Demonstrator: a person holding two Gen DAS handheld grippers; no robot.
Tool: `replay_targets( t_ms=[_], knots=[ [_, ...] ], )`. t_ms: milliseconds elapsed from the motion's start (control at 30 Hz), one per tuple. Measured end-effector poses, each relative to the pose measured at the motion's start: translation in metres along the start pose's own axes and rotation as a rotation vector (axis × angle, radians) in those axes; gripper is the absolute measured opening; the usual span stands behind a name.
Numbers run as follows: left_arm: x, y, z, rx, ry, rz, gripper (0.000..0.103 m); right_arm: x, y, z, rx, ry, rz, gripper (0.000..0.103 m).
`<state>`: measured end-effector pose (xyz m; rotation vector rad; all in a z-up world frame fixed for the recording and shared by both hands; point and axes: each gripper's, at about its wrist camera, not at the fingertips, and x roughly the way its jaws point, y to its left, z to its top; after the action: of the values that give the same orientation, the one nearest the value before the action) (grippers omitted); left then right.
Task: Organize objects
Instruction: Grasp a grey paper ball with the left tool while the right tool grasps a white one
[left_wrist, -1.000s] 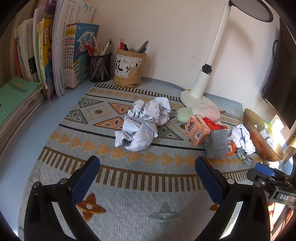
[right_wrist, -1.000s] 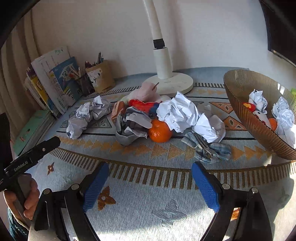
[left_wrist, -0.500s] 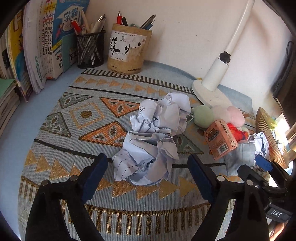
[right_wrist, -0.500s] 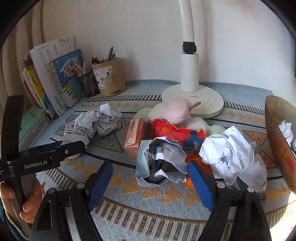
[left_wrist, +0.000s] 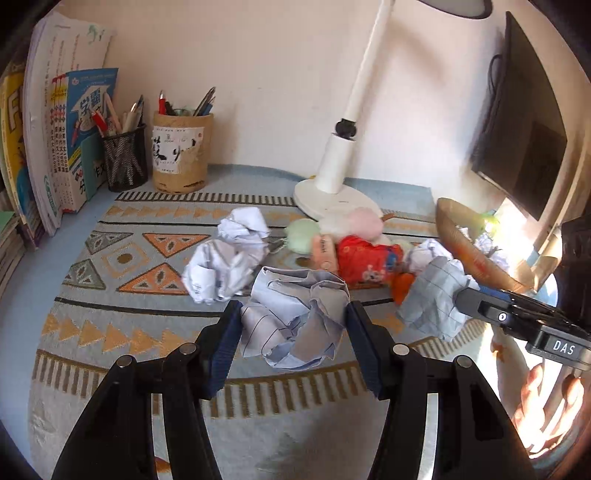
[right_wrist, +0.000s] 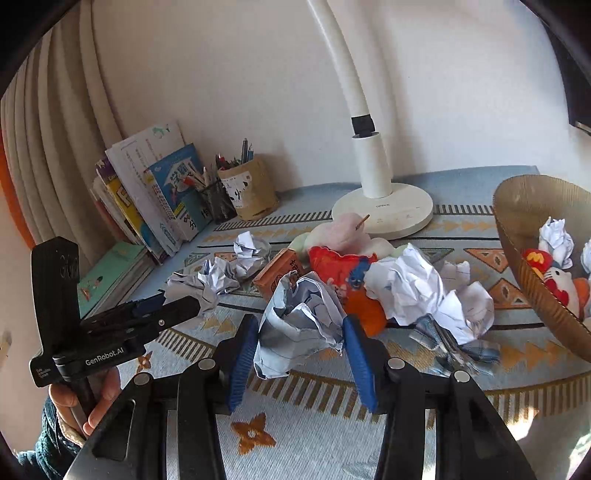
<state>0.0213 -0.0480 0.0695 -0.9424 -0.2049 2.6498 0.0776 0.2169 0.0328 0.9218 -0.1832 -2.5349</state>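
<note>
Both grippers clamp crumpled paper in front of the white desk lamp.

The left gripper (left_wrist: 293, 332), whose jaws have just been closing, now presses its blue pads against a lined paper ball (left_wrist: 295, 317), in front and to the left of the desk lamp (left_wrist: 336, 184). The right gripper (right_wrist: 301, 354), its jaws likewise just closing, pinches another crumpled paper wad (right_wrist: 299, 325) in front of the lamp base. Between the held wads and the lamp lie loose paper balls (left_wrist: 229, 258), a small orange carton (right_wrist: 279, 275) and a red packet (left_wrist: 365, 260), all on the patterned mat (left_wrist: 122, 314) covering the worktop. Right of the lamp, a ribbed amber bowl (right_wrist: 517, 236) holds more paper and toys.
</note>
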Motion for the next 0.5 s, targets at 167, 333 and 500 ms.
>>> replay_targets(
  t_ms=[167, 333, 500],
  knots=[
    [-0.005, -0.048, -0.008, -0.006, -0.025, -0.131, 0.055, -0.043, 0.005, -0.028, -0.161, 0.019, -0.264, 0.046],
    [0.021, -0.059, -0.023, -0.046, 0.029, -0.154, 0.055, -0.037, 0.020, -0.054, -0.418, 0.082, -0.557, 0.047],
    [0.024, -0.054, -0.027, -0.074, 0.047, -0.121, 0.055, -0.053, 0.005, -0.060, -0.265, 0.087, -0.301, 0.080]
  ],
)
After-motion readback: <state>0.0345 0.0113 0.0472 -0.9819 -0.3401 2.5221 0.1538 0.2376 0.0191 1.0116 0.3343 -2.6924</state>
